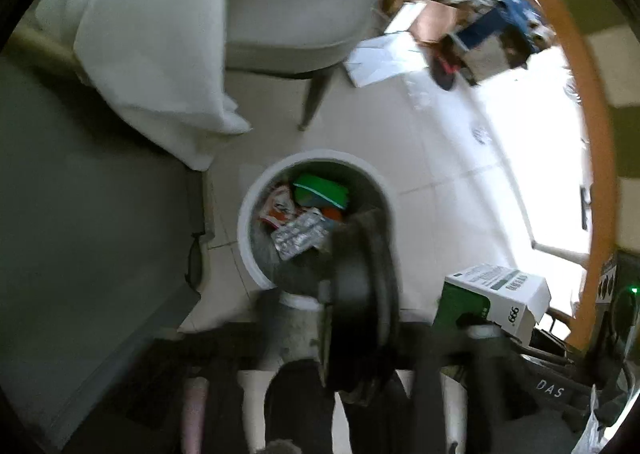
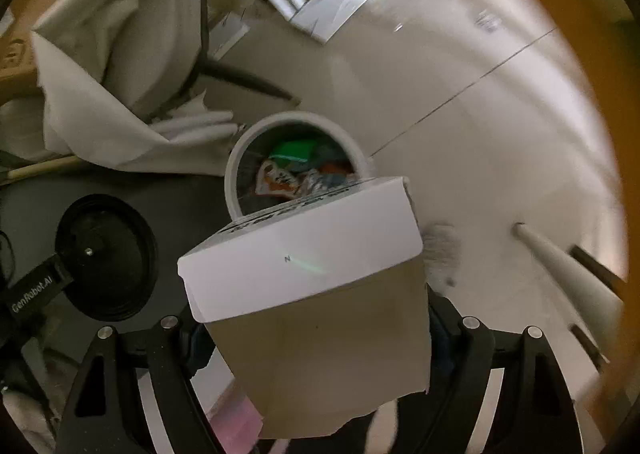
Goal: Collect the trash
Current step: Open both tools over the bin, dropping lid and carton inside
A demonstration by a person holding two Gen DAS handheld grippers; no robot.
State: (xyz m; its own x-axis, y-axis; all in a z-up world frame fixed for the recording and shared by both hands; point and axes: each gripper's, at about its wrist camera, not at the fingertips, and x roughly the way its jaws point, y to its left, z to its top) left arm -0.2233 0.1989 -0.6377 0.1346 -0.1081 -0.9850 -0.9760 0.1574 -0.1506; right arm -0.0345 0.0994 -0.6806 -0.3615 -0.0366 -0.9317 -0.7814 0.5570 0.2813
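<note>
While both hands hang above the white bin (image 1: 245, 238), the step in hand seems to be the dropping of trash into it. The bin stands on the pale tiled floor (image 1: 440, 182) and already holds a silver blister pack (image 1: 298, 236), a green packet (image 1: 320, 190) and some orange and white wrappers.

From the left wrist view, the left tongs (image 1: 360, 358) point almost straight down, and their two fingers look spread, with pale gaps on each side of a black round disc (image 1: 360, 294) that sits edge-on between them. The picture is blurred there, so I judge, not see, that the disc is loose and not pinched. It covers the near rim of the bin.

The right tongs (image 2: 316, 334) pinch a white and green carton (image 2: 300, 262); their pads appear to lie against both of its sides, though I cannot tell how firmly. The carton is tilted, and its far edge overlaps the near rim of the bin, but most of it is short of the mouth.

For the next move, I think the right hand must bring the carton fully over the opening before its fingers part, otherwise the carton may strike the rim and fall on the floor.
</note>
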